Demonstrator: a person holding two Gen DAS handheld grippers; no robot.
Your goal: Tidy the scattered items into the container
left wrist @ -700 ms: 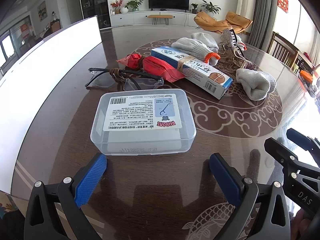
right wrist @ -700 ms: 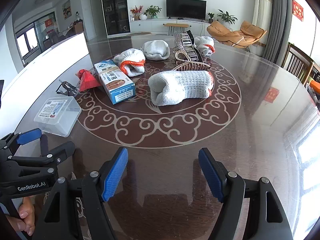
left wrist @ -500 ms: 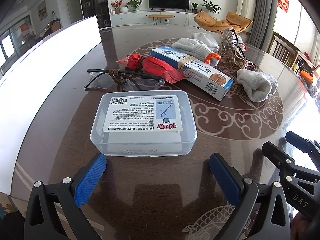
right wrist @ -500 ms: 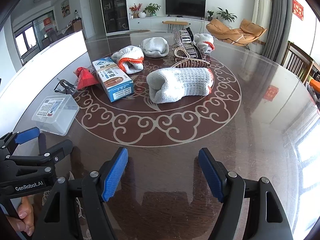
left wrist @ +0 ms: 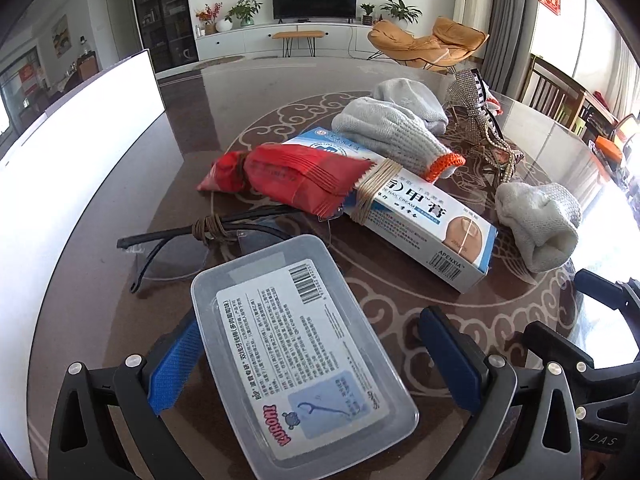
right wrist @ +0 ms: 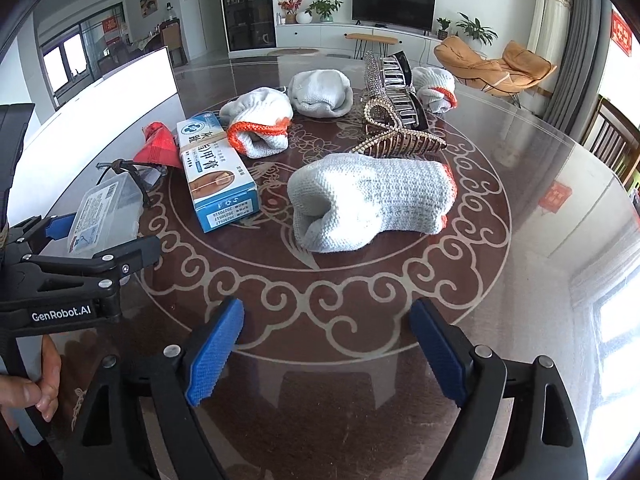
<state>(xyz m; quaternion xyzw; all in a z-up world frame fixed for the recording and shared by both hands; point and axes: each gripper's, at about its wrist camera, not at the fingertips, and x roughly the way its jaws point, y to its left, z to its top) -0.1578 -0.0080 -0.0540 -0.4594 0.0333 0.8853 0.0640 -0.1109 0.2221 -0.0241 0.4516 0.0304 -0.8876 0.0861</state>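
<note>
**Left gripper straddling clear box; right gripper idle over table**

Left wrist view, nearest first: left gripper (left wrist: pixel 312 364) spread wide, blue pads either side of the clear plastic box (left wrist: pixel 304 354). Box lies skewed between the fingers, labelled lid up, barcode at the far end. Left pad (left wrist: pixel 174 366) sits at or against the box's side wall; right pad (left wrist: pixel 450 364) stands apart from it, table visible between. Not clamped. Cannot tell whether the box rests flat on the table or is tilted.

Just beyond the box: safety glasses (left wrist: pixel 176 246), dark frame, cord wound around one temple. Behind them, a red packet (left wrist: pixel 298 178) lying partly over the blue-and-white nail cream carton (left wrist: pixel 416 216), which has twine wrapped round its middle. A knit glove with orange cuff (left wrist: pixel 394 138) rests on the carton's far end. A rolled grey glove (left wrist: pixel 540 224) lies to the right, apart from the carton.

Right wrist view: right gripper (right wrist: pixel 326 354) spread wide, nothing between its pads, above the glass-topped table (right wrist: pixel 520 280). Ahead, a folded white glove (right wrist: pixel 372 200) on the scroll-pattern centre. Beyond it, a rhinestone hair claw (right wrist: pixel 400 142), then a second claw clip (right wrist: pixel 396 76) upright. Farther: a grey glove bundle (right wrist: pixel 320 92) and an orange-trimmed one (right wrist: pixel 436 88).
</note>
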